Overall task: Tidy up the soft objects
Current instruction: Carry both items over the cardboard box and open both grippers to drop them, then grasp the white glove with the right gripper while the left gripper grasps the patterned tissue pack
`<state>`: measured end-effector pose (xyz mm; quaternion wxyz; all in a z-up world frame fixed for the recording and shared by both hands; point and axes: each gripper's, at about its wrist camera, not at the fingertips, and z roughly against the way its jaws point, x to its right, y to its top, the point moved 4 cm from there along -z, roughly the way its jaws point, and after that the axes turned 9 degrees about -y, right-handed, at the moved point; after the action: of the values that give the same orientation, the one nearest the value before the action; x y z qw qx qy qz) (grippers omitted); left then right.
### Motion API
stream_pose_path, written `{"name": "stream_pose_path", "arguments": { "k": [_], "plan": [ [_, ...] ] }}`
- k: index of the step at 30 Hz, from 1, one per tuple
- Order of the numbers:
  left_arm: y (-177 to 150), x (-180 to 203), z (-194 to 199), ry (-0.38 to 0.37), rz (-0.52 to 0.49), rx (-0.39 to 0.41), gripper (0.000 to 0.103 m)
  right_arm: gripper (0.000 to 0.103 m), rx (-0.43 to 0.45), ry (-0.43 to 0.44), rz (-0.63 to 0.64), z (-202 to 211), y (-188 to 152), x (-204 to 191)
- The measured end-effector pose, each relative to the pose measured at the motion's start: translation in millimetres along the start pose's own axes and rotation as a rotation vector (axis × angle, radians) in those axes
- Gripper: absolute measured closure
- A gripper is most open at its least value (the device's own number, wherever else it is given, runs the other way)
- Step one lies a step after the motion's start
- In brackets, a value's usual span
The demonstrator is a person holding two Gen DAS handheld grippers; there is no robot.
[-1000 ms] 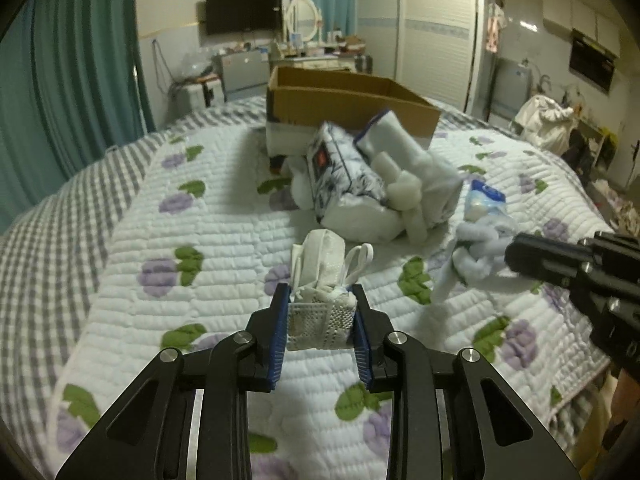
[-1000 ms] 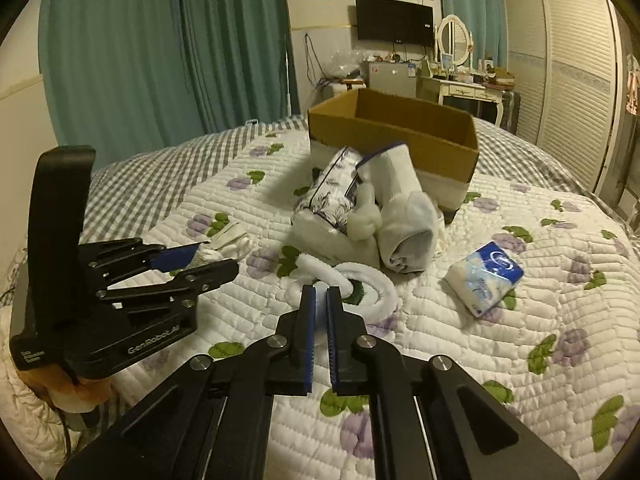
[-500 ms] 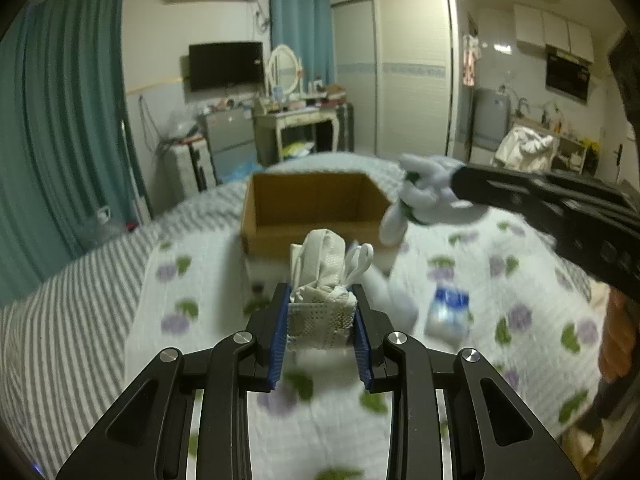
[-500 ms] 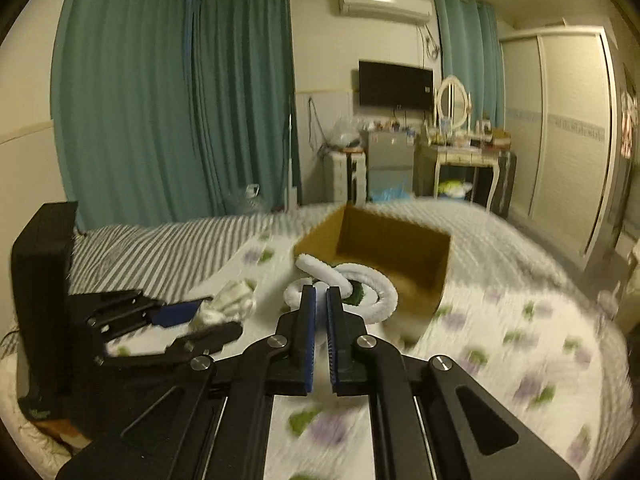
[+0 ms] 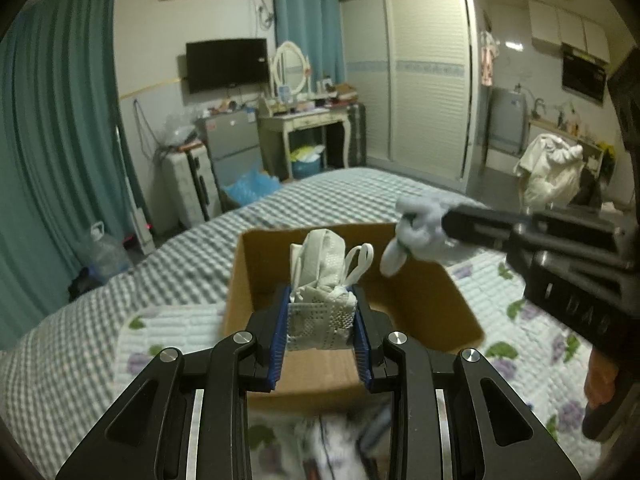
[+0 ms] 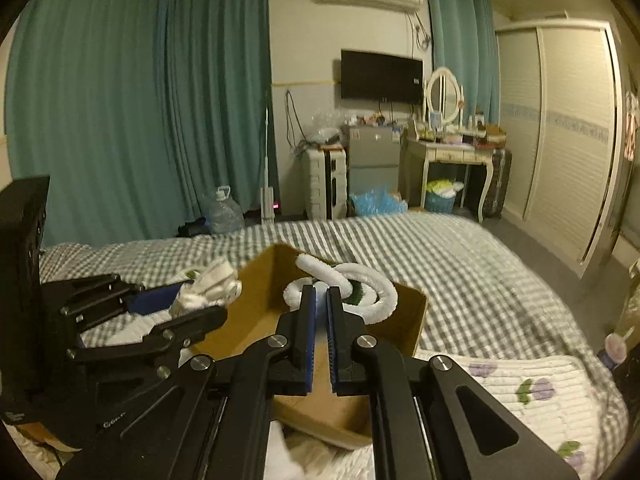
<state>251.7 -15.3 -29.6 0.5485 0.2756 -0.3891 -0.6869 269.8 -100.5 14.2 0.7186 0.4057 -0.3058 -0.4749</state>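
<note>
**Brown box on the bed, soft things held over it**

Brown cardboard makes the open box [image 5: 404,304], and it sits on the bed [image 5: 180,264]. The bed has a grey checked cover and a white quilt [image 5: 532,320] with purple flowers.

The left gripper [image 5: 322,322] squeezes a folded white cloth bundle [image 5: 322,280] between its blue pads. The bundle sticks up above the box. It blocks part of the box's back wall in the left view.

The right gripper [image 6: 321,312] is pinched tight on a fluffy white ring toy [image 6: 352,284]. The toy has loops and a bit of green in the middle. It hangs over the open box [image 6: 256,312] too.

The right gripper [image 5: 560,248] reaches in from the side in the left view, with the fluffy toy [image 5: 416,236] at its tip. There the toy looks like a pale lump, and its loops do not show. The right view shows the left gripper [image 6: 176,308] from the side, holding the cloth bundle [image 6: 208,288] near the box's left wall.

At the bottom of the left view is something blurry and white [image 5: 332,444]. It may be more soft things, but it is too fuzzy to tell.

Behind the bed are teal curtains [image 6: 120,120], a black TV [image 6: 382,76], a dressing table [image 6: 452,152] with an oval mirror, and a big white wardrobe [image 6: 560,140]. A water jug [image 6: 224,212] stands on the floor by the curtains.
</note>
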Motion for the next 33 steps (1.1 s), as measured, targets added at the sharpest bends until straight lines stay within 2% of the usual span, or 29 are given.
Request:
{"name": "stream_pose_path", "arguments": {
  "k": [4,9,10,11,12,13,14,19,22,26,28,33],
  "plan": [
    [-8.3,0.1,-28.5,0.006,-0.008,-0.029,0.074,0.098,-0.066,0.013,-0.037,-43.7,-19.3,15.1],
    [-17.5,0.0,-41.6,0.052,-0.012,-0.04,0.07,0.095,-0.126,0.01,-0.076,-68.1,-36.6,29.1],
    [-18.0,0.0,-43.0,0.055,-0.012,-0.05,0.057,0.094,-0.13,0.005,-0.081,-69.2,-37.8,32.0],
    [-18.6,0.8,-41.4,0.063,-0.008,-0.05,0.038,0.089,-0.135,-0.002,-0.083,-69.4,-38.8,33.7],
    [-17.9,0.2,-37.7,0.075,-0.007,-0.04,0.03,0.077,-0.134,-0.012,-0.086,-66.9,-38.3,33.6],
    [-16.4,0.1,-32.1,0.089,-0.008,-0.022,0.022,0.069,-0.131,-0.025,-0.093,-63.1,-37.7,35.7],
    [-13.9,-0.5,-25.4,0.099,-0.01,-0.004,0.021,0.056,-0.126,-0.032,-0.101,-55.4,-40.0,37.7],
    [2.9,-3.8,26.7,0.122,0.014,0.041,0.021,0.054,-0.089,-0.064,-0.099,-11.7,-20.9,39.8],
    [12.4,-4.2,61.5,0.119,0.036,0.074,0.021,0.047,-0.066,-0.084,-0.085,28.4,-5.2,36.6],
    [19.4,5.8,118.1,0.133,0.034,0.122,0.01,0.038,-0.03,-0.112,-0.057,90.4,11.2,27.8],
    [18.1,12.8,142.8,0.141,0.025,0.142,0.01,0.035,-0.019,-0.118,-0.031,117.4,13.9,22.0],
    [-0.6,26.4,172.4,0.143,0.021,0.141,0.01,0.033,-0.016,-0.123,0.017,166.2,-2.5,7.9]
  ]
}}
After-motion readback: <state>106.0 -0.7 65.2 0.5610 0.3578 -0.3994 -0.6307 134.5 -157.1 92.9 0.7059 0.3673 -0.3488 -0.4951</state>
